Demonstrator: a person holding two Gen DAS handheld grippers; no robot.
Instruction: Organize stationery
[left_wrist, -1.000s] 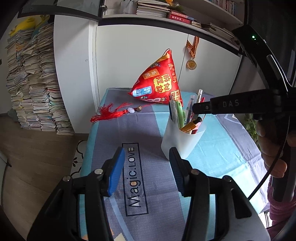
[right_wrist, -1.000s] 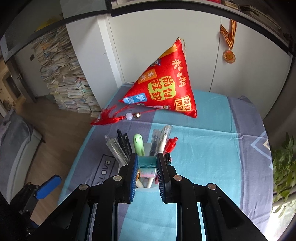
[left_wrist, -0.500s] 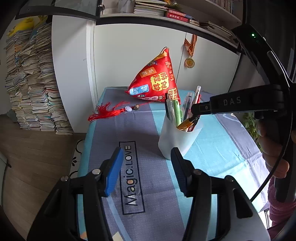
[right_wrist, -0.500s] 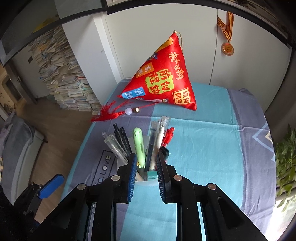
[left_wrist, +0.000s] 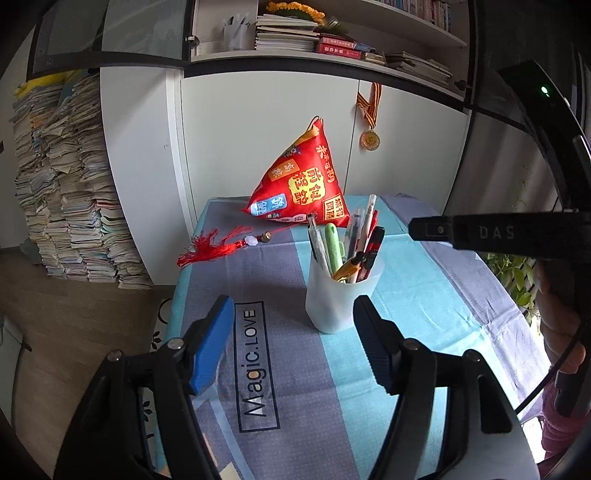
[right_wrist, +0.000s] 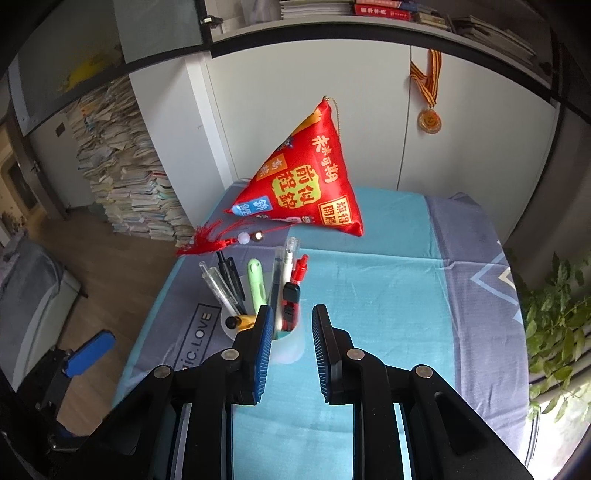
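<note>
A translucent white pen cup (left_wrist: 340, 302) stands on the blue and grey tablecloth (left_wrist: 424, 306), packed with several pens, among them a pale green pen (left_wrist: 334, 247). My left gripper (left_wrist: 292, 300) hovers just short of the cup; its jaws are opening with nothing between them. In the right wrist view the same cup (right_wrist: 288, 350) sits just beyond my right gripper (right_wrist: 292, 308), whose blue pads stand a narrow gap apart and hold nothing. The green pen (right_wrist: 256, 284) and a black-and-red pen (right_wrist: 290, 299) stick up ahead of its tips. The right gripper's body (left_wrist: 498, 232) crosses the left wrist view.
A red pyramid pouch (left_wrist: 303, 188) with a red tassel (left_wrist: 210, 247) lies at the table's far end, against white cabinet doors with a hanging medal (left_wrist: 370, 139). Stacks of books (left_wrist: 66, 203) rise at the left. A green plant (right_wrist: 554, 314) is at the right edge. A hand (left_wrist: 561, 332) grips the right tool.
My left gripper's jaws have spread wider and it has drawn back and up from the cup. My right gripper has pulled back from over the cup, its gap unchanged.
</note>
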